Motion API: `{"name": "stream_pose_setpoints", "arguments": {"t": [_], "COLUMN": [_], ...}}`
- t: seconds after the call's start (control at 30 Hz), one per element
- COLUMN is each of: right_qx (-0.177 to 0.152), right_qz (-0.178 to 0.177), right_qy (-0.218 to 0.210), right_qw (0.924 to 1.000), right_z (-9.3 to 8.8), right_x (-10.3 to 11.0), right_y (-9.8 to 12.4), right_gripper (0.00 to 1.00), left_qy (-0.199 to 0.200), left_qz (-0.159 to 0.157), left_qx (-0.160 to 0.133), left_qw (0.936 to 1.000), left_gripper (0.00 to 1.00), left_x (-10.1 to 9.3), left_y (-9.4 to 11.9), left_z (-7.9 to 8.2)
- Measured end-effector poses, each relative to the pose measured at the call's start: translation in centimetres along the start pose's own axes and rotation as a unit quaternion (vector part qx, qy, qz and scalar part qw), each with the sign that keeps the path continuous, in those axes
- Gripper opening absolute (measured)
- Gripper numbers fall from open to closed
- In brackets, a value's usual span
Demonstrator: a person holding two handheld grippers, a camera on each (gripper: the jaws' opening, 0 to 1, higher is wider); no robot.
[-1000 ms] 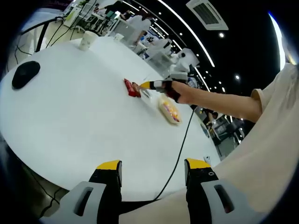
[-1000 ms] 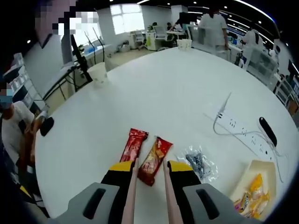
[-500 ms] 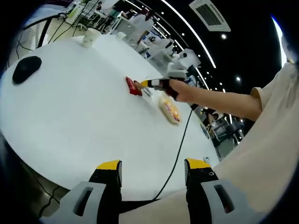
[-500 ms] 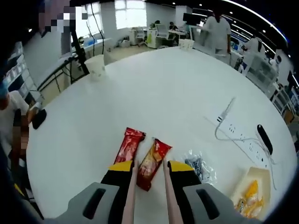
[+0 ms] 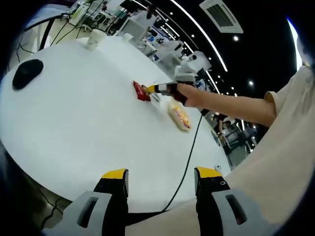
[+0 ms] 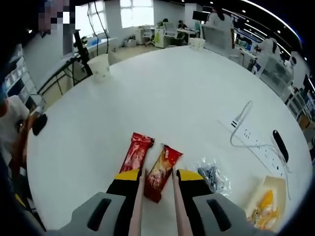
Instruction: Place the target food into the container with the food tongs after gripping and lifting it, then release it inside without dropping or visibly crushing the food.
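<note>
We judge the red-and-gold snack packet (image 6: 161, 168), lying on the white table (image 6: 187, 98) between the 2 pink tongs (image 6: 156, 209) in our right gripper (image 6: 157, 184), light, crinkly and crushable, so we would pinch mid-length gently; our left gripper (image 5: 161, 183) hangs spread and empty, and whether the tongs are closed on the packet we cannot tell.

Item count on the worktop (image 6: 197, 93): two snack packets, one red (image 6: 136, 151) and one orange-red (image 6: 163, 165); one clear bag (image 6: 211, 174); one tray (image 6: 268, 204) of yellow food; one power strip (image 6: 248, 138); two paper cups (image 6: 101, 67) (image 6: 196, 44); one black mouse (image 5: 26, 74).
</note>
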State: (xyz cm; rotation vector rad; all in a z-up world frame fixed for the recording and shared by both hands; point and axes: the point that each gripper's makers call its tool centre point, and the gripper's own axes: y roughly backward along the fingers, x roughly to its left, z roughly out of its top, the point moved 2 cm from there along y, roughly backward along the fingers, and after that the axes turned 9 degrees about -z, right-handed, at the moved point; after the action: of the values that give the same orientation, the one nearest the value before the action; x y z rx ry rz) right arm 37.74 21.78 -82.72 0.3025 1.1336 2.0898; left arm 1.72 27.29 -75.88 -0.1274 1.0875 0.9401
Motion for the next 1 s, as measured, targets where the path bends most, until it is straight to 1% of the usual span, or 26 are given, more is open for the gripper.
{"name": "stream_pose_setpoints", "arguments": {"t": [0.3, 0.57, 0.73, 1.0], "right_qx": [0.007, 0.017, 0.022, 0.014], "right_qz": [0.002, -0.001, 0.001, 0.003], "right_qy": [0.009, 0.035, 0.034, 0.032], "right_qw": [0.9999, 0.9992, 0.9992, 0.9994], "right_z": [-0.09, 0.05, -0.02, -0.06], "right_x": [0.01, 0.05, 0.18, -0.07], "right_y": [0.15, -0.38, -0.43, -0.77], "right_gripper": [0.27, 0.27, 0.28, 0.27], "left_qy": [0.001, 0.0, 0.0, 0.001], "left_qz": [-0.001, -0.004, -0.004, -0.006], "left_qx": [0.001, 0.001, 0.002, 0.003], "left_qw": [1.0, 1.0, 1.0, 1.0], "left_gripper": [0.54, 0.54, 0.54, 0.53], "left_x": [0.04, -0.04, -0.05, 0.01], "left_y": [-0.15, -0.42, -0.47, -0.69], "left_z": [-0.06, 0.12, 0.1, 0.13]}}
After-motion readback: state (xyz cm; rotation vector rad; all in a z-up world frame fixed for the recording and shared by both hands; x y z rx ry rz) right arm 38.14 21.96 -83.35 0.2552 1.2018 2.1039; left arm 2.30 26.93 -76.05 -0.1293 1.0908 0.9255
